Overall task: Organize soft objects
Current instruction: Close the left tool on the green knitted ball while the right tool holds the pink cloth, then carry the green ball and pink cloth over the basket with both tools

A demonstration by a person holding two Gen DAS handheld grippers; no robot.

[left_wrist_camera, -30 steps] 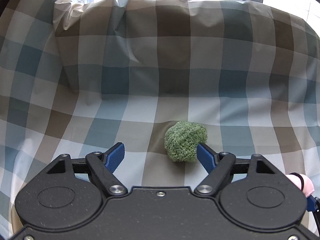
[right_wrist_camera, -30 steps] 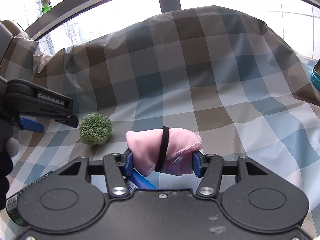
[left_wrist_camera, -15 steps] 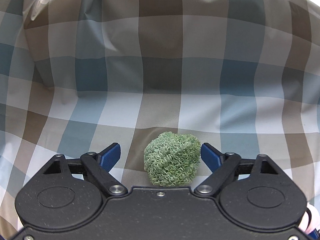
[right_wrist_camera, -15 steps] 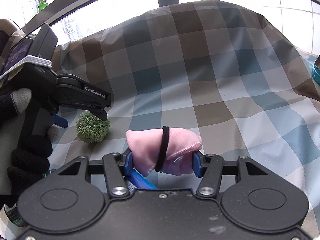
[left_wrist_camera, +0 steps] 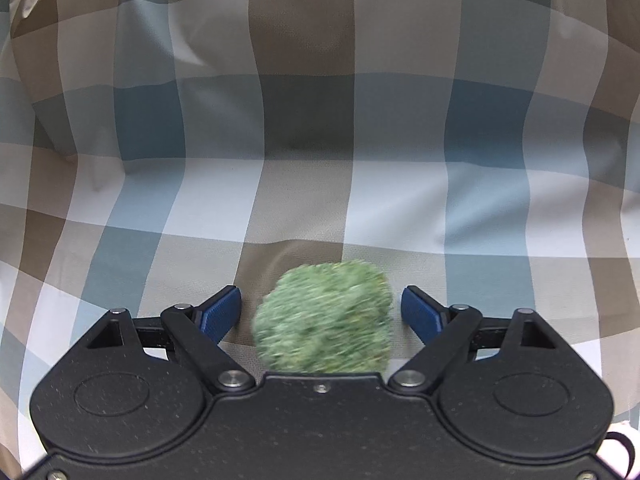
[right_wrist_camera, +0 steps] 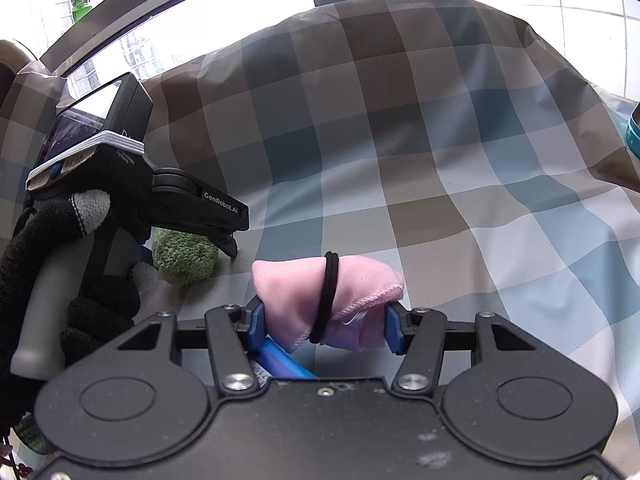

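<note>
A green knitted ball (left_wrist_camera: 324, 318) lies on the checked cloth (left_wrist_camera: 304, 200), blurred in the left wrist view. My left gripper (left_wrist_camera: 322, 312) is open, its blue pads on either side of the ball with small gaps. The ball also shows in the right wrist view (right_wrist_camera: 182, 258), under the left gripper (right_wrist_camera: 200, 216). My right gripper (right_wrist_camera: 322, 326) is shut on a pink cloth roll (right_wrist_camera: 352, 292) bound by a black hair tie (right_wrist_camera: 326, 296).
The checked cloth rises into a draped hump behind (right_wrist_camera: 400, 80). A blue object (right_wrist_camera: 280, 362) lies under the pink roll. A teal container edge (right_wrist_camera: 633, 132) shows at far right. A gloved hand (right_wrist_camera: 60, 240) holds the left gripper.
My left gripper has moved forward and down, so the green ball now sits between its open pads. The right gripper has kept still, holding the pink roll.
</note>
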